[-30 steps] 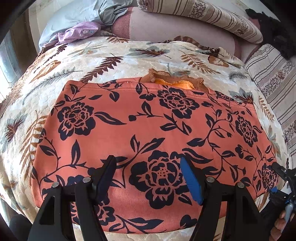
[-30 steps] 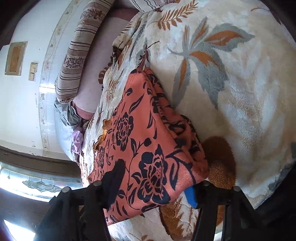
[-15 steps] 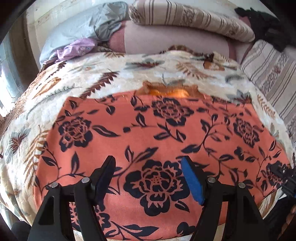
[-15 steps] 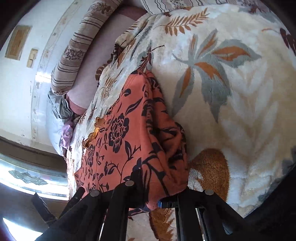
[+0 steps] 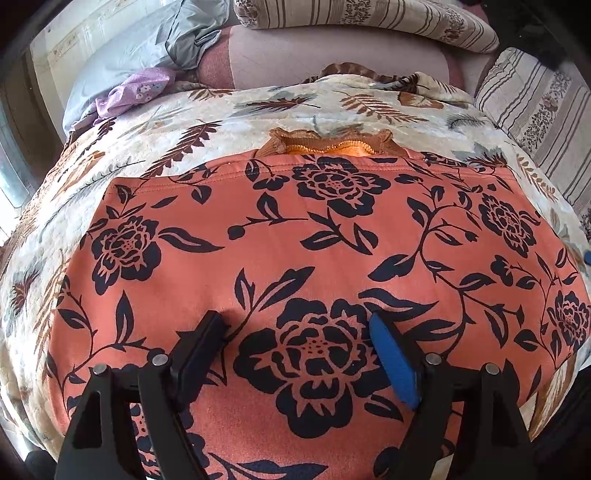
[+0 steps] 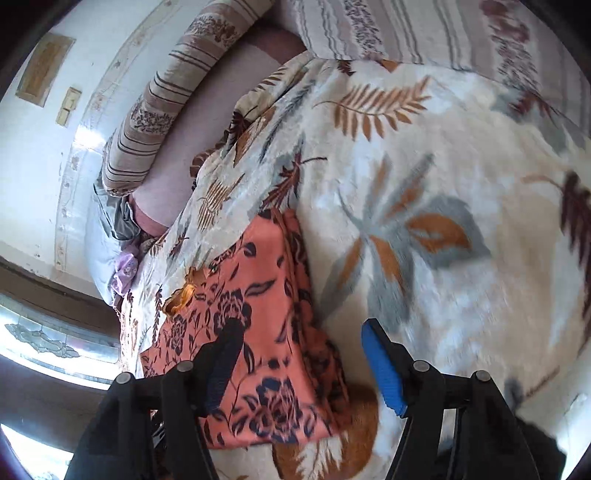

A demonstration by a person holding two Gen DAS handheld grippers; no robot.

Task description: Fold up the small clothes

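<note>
An orange garment with dark flowers [image 5: 295,251] lies folded flat on the leaf-patterned blanket [image 5: 147,122]. Its ruffled orange collar [image 5: 325,144] sticks out at the far edge. My left gripper [image 5: 299,332] is open, its fingers resting over the near middle of the garment. In the right wrist view the same garment [image 6: 258,332] lies at lower left with its folded edge facing right. My right gripper [image 6: 301,343] is open and empty above that folded right edge.
Striped pillows [image 5: 369,18] and a mauve bolster [image 5: 332,59] lie along the far side of the bed. A grey cloth and a lilac cloth [image 5: 136,88] sit at the far left. Another striped cushion [image 5: 546,122] is at the right.
My right gripper closed on the garment's right edge half a second ago, and now it has let go and stands open. My left gripper stayed open and moved slightly forward over the garment.
</note>
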